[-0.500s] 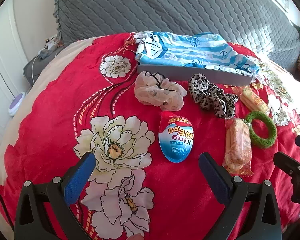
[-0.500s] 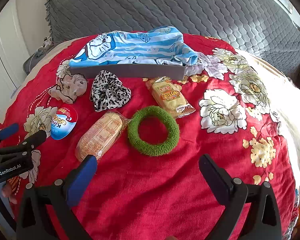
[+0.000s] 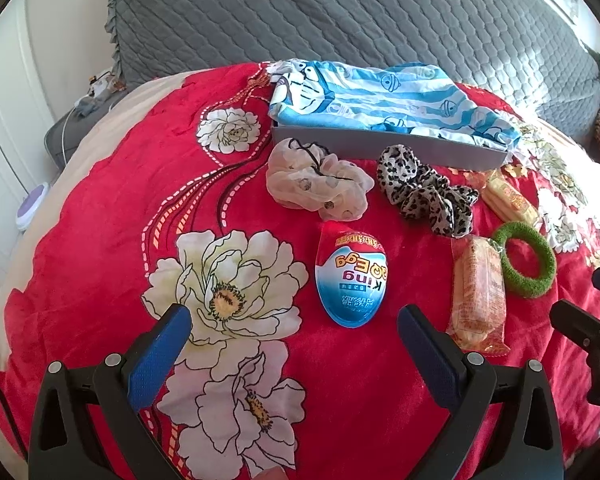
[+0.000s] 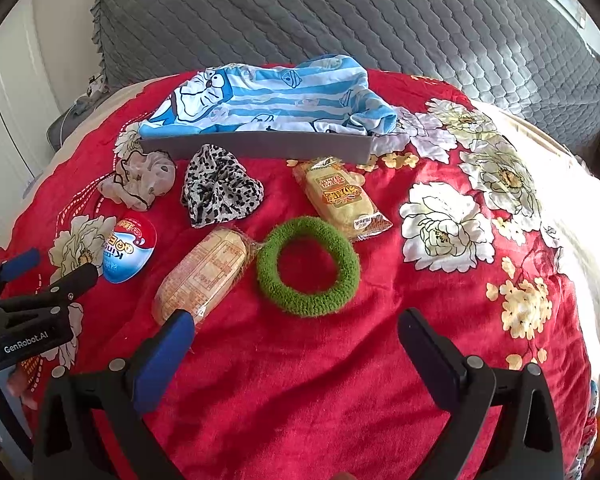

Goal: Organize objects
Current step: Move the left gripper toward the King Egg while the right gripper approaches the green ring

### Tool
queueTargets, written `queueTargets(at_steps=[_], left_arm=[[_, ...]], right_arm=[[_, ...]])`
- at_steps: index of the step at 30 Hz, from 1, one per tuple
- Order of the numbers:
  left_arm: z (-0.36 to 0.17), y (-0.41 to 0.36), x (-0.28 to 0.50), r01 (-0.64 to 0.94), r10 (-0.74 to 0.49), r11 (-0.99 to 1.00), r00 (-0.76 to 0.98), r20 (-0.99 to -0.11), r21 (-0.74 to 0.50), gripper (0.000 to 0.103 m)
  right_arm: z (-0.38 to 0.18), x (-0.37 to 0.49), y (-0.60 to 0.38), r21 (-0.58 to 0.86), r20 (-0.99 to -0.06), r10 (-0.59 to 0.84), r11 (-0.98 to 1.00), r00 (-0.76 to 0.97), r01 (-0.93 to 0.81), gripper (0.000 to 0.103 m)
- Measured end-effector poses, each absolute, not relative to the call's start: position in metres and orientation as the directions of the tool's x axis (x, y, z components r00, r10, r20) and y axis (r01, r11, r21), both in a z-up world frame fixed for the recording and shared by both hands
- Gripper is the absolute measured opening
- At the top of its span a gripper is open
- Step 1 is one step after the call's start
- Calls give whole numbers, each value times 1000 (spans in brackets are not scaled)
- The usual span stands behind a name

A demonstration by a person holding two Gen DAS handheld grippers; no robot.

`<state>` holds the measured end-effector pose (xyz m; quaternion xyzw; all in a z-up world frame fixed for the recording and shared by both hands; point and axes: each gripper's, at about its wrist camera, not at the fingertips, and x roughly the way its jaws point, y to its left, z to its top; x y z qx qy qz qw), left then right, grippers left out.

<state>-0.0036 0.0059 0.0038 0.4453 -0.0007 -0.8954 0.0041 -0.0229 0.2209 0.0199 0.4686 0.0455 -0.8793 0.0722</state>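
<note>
My left gripper (image 3: 290, 334) hangs over the red floral blanket (image 3: 112, 216) with its jaws wide and nothing between them; the King Egg toy egg (image 3: 352, 278) lies just beyond. My right gripper (image 4: 296, 338) is spread wide too, empty, near the green hair ring (image 4: 308, 266). A wrapped bun (image 4: 202, 276) lies left of the ring, another wrapped bun (image 4: 342, 198) beyond it. The leopard scrunchie (image 4: 218, 190) and beige scrunchie (image 4: 140, 180) sit near the grey box (image 4: 256, 146), which holds a blue striped cloth (image 4: 268, 98).
</note>
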Motion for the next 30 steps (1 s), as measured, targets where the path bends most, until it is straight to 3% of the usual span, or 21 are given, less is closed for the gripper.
queueTargets(at_steps=[30], left_arm=[[-12,17,-38,17,-9,-1000,-597,-802,-2,103]], right_arm=[[14,-70,241,7,-824,-78,-992,-561,127,102]])
